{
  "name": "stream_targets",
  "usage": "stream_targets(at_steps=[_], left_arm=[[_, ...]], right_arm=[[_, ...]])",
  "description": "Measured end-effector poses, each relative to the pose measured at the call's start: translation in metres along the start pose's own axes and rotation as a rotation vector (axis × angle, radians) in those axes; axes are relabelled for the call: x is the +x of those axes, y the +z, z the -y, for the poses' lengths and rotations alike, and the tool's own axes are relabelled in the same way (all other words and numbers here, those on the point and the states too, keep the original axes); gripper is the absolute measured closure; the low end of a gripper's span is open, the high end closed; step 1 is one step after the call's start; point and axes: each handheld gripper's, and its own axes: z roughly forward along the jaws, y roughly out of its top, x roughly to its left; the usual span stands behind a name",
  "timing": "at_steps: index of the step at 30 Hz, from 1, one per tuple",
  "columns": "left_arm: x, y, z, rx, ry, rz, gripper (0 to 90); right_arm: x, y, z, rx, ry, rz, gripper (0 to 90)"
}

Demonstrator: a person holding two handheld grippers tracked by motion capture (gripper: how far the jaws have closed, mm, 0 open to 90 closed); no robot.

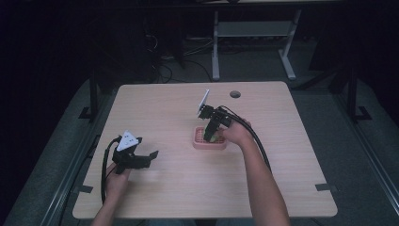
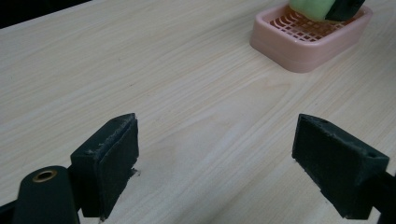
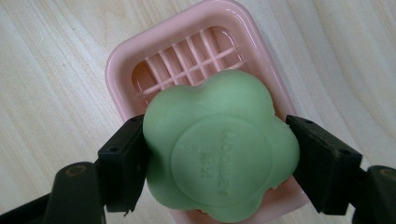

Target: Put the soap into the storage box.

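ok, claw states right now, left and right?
Left claw: open, empty, over bare table.
Right claw: closed on the green soap, over the pink soap dish.

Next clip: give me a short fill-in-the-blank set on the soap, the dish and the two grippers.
1. The right gripper is shut on a flower-shaped bar of soap whose colour is ____.
2. The soap is held directly over a pink plastic soap dish whose floor is a ____.
3. The left gripper has its jaws ____, with nothing between them.
4. The dish stands on a light ____ table.

Missing words: green; grid; open; wooden
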Motion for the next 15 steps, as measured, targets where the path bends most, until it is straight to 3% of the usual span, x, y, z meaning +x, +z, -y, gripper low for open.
stream_targets(at_steps=[15], left_arm=[[-0.0001, 0.0, -0.0001, 0.0, 0.005, -0.001, 14.4]], right_arm=[[0.0003, 0.0027, 0.0016, 0.006, -0.005, -0.002, 25.2]])
